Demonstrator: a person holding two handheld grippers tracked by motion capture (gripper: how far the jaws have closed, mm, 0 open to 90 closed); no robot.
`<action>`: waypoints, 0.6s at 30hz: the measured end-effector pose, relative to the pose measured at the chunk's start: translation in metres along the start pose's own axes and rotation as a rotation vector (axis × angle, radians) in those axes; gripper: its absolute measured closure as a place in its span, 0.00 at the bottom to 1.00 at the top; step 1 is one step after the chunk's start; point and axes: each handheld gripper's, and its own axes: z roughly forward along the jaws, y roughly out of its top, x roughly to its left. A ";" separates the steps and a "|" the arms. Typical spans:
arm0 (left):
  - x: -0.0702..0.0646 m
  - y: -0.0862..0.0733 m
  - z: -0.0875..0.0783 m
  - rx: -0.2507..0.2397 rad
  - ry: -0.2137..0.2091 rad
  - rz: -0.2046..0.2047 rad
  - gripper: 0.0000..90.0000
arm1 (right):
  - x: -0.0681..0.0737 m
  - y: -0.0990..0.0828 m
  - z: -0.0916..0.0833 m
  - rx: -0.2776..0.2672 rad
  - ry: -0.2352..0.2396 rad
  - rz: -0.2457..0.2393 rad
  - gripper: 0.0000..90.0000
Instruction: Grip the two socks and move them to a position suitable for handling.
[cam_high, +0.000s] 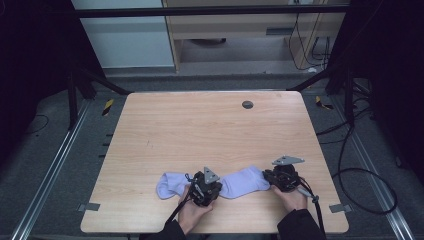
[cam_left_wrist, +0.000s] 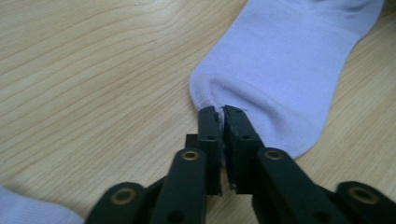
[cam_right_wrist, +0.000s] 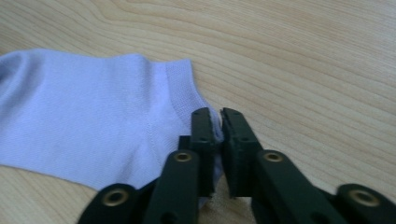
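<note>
A lavender sock (cam_high: 243, 181) lies flat near the table's front edge, between the two grippers. My left gripper (cam_high: 218, 186) is shut on that sock's left end; in the left gripper view the jaw tips (cam_left_wrist: 221, 112) pinch a fold of the sock (cam_left_wrist: 289, 65). My right gripper (cam_high: 270, 181) is shut on its right end, where the tips (cam_right_wrist: 218, 114) clamp the ribbed cuff of the sock (cam_right_wrist: 84, 116). A second lavender sock (cam_high: 170, 184) lies to the left of my left gripper, and a corner of it (cam_left_wrist: 28, 210) shows in the left gripper view.
The wooden table (cam_high: 200, 130) has a small dark round cap (cam_high: 247, 104) near its far edge. Black frame legs and cables stand on the floor around it. Hands and dark sleeves come in over the front edge.
</note>
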 end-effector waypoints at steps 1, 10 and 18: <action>0.001 0.000 -0.001 0.002 -0.013 -0.001 0.98 | 0.001 0.001 -0.003 -0.004 0.006 0.008 0.96; 0.007 0.015 -0.007 -0.031 -0.039 -0.017 0.99 | 0.006 -0.005 -0.033 -0.054 0.018 0.033 0.96; 0.003 0.014 0.004 0.005 -0.046 0.004 0.99 | 0.011 -0.017 -0.043 -0.020 -0.020 0.022 0.96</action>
